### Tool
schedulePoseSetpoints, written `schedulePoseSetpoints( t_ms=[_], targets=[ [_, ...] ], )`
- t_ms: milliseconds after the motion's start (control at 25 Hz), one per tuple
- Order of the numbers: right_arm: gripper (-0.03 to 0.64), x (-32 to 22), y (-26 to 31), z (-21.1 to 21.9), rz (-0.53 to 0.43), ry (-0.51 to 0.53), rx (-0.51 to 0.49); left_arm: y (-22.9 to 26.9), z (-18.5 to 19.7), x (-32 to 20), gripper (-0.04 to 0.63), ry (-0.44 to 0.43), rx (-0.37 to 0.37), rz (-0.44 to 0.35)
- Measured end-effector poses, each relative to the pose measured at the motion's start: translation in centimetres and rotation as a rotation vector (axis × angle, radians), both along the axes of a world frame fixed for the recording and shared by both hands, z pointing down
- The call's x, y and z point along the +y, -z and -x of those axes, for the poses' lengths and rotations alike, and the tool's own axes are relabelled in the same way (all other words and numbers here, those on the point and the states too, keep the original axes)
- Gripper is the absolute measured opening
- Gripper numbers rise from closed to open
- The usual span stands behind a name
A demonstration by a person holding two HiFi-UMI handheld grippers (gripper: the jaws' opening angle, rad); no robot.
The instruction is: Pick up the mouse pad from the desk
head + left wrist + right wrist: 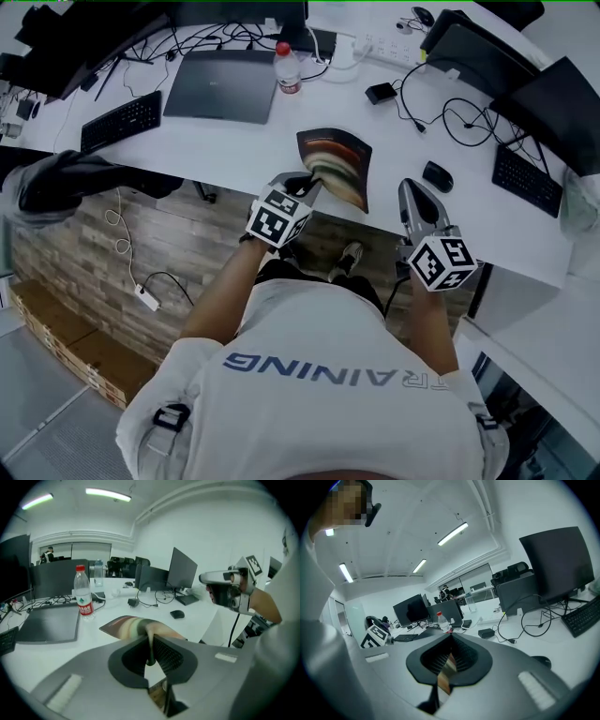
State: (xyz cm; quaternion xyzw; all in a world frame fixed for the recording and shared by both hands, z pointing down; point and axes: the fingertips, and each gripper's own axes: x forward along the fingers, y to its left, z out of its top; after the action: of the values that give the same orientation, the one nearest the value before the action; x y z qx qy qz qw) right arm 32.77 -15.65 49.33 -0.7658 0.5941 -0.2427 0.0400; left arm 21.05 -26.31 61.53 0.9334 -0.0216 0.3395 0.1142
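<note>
Your left gripper [312, 183]: jaws clamped on the near edge of the mouse pad [339, 159], which bows upward at the front of the desk [225, 145]. Your right gripper [411, 187]: jaws together, empty, apart from the pad. Mouse [437, 175]: right of the pad. Farther back: water bottle [287, 67], closed laptop [223, 84].
</note>
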Motion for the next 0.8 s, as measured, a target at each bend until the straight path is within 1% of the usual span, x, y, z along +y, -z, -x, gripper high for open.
schedulePoseSetpoints(
  t_ms=[160, 320, 440, 640, 800],
  targets=[
    [0.011, -0.6, 1.9, -0.8, -0.031, -0.004, 0.032, 5.3, -1.0, -1.4, 0.031, 0.05, 0.115, -0.03],
    [0.011, -1.6, 4.3, -1.7, -0.067, 0.001, 0.071, 10.8, -1.5, -3.7, 0.031, 0.125, 0.242, -0.057],
    [0.011, -2.1, 6.4, -2.2, -0.098, 0.003, 0.106, 15.2, -1.1, -5.1, 0.031, 0.177, 0.338, -0.079],
    [0.011, -2.8, 10.2, -3.7, -0.145, -0.005, 0.171, 22.4, -0.2, -7.2, 0.031, 0.272, 0.506, -0.146],
    [0.011, -2.9, 12.8, -4.8, -0.189, -0.025, 0.21, 26.2, 0.8, -8.3, 0.031, 0.335, 0.602, -0.199]
  ],
)
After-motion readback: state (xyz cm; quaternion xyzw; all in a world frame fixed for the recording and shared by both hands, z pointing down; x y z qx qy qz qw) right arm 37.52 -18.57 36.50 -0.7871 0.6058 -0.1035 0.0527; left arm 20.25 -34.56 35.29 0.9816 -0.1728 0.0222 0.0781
